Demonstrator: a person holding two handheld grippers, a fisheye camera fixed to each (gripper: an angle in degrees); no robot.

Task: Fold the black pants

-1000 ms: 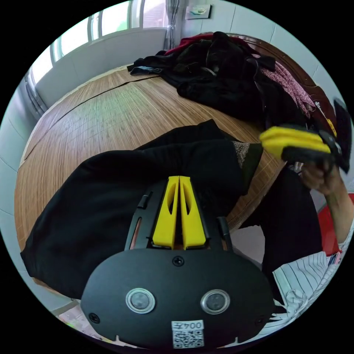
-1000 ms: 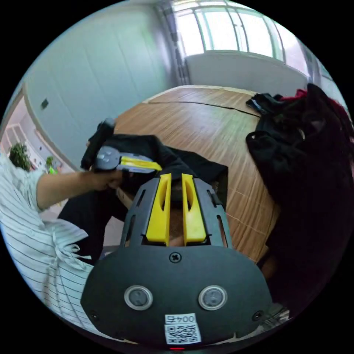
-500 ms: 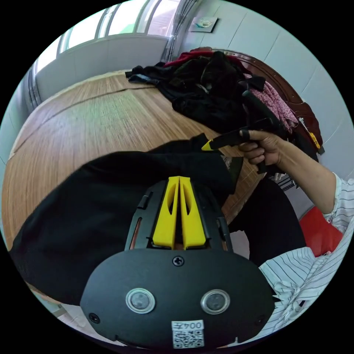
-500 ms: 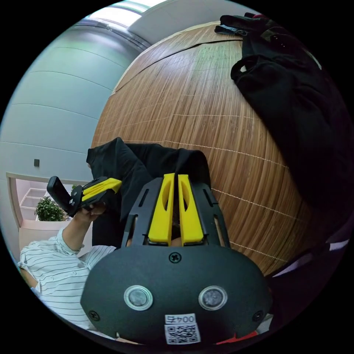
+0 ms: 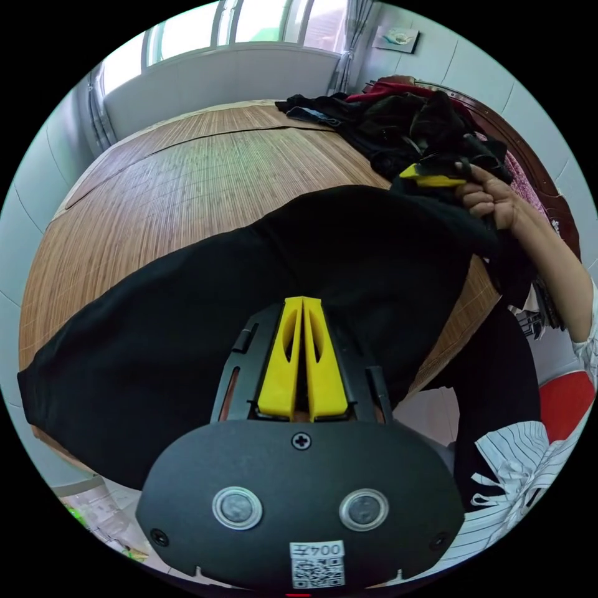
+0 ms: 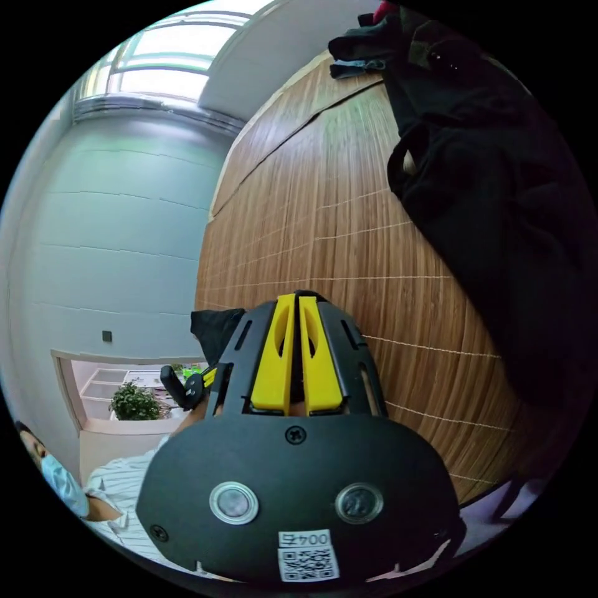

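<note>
Black pants [image 5: 187, 324] spread over near edge of bamboo mat [image 5: 187, 168]. Left gripper [image 5: 303, 302] clamped on cloth; right gripper [image 6: 296, 299] likewise pinching corner. Pull taut, lay flat, square edges before releasing.

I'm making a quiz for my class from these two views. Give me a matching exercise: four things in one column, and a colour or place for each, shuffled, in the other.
Things:
1. black pants
2. clothes pile
3. bamboo mat
4. potted plant

Descriptions:
A. brown, covering the flat surface
B. green, seen through the doorway
C. heaped at the far end of the mat, dark with some red
D. stretched across the near edge of the mat, between the two grippers

Pairs: 1-D, 2-C, 3-A, 4-B
</note>
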